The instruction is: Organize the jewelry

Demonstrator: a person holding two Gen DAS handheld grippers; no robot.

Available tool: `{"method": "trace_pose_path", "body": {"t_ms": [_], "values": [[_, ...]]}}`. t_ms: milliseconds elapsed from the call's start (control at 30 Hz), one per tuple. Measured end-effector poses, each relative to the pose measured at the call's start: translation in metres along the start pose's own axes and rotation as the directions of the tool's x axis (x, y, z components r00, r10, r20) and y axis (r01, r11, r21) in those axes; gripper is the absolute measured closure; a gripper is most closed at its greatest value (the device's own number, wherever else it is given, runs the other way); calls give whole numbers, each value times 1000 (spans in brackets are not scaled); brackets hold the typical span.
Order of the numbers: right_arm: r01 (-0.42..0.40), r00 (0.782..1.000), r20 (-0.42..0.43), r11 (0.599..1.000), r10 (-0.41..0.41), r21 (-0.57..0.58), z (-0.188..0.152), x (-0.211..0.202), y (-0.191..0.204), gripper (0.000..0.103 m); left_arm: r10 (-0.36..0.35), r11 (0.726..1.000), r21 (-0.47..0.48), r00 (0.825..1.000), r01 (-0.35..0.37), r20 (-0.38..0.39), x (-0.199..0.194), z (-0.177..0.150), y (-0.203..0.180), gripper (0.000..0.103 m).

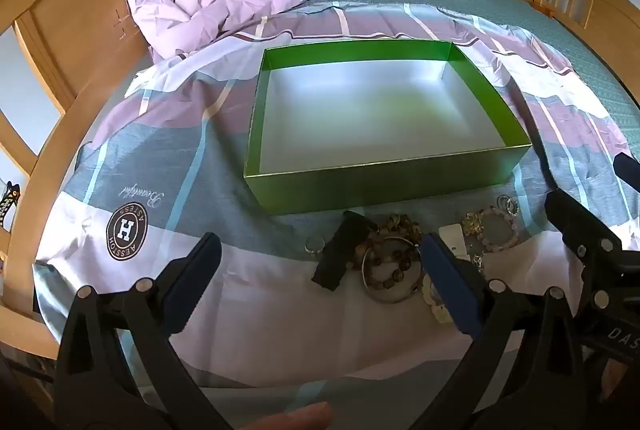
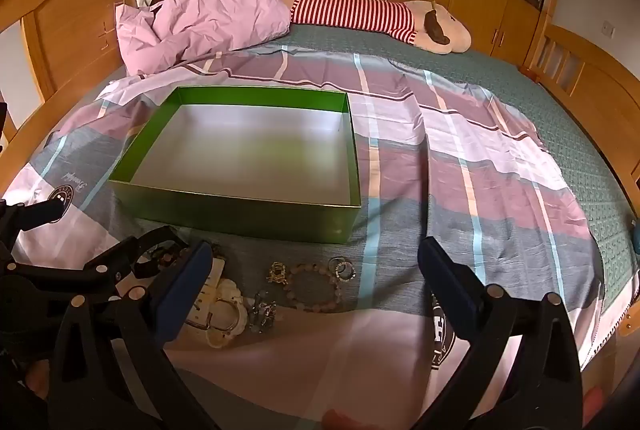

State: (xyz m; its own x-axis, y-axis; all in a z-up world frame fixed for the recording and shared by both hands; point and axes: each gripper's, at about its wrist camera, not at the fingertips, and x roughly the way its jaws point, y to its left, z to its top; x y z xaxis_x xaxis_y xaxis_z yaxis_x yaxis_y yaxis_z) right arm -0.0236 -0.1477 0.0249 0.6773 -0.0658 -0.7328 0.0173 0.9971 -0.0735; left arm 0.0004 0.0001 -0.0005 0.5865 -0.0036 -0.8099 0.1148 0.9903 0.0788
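Left wrist view shows the jewelry (image 1: 390,258) heaped on the bedspread (image 1: 160,134) just before the empty green box (image 1: 372,114), nothing yet sorted, so the left gripper (image 1: 320,266) and right gripper (image 2: 316,270), both wide open and empty, must judgeably single one tangled piece.

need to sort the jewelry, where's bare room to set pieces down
The green box floor is bare. The bedsheet right of the box is free too. It is crowded just in front of the box, around the beaded bracelets.
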Motion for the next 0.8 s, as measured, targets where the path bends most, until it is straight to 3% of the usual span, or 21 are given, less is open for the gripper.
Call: {"method": "trace_pose_path", "body": {"t_ms": [800], "values": [[11, 1000, 0, 1000, -11, -7, -2, 0, 0, 3, 4, 1000, 3, 1000, -3, -11, 4, -5, 2, 4]]}}
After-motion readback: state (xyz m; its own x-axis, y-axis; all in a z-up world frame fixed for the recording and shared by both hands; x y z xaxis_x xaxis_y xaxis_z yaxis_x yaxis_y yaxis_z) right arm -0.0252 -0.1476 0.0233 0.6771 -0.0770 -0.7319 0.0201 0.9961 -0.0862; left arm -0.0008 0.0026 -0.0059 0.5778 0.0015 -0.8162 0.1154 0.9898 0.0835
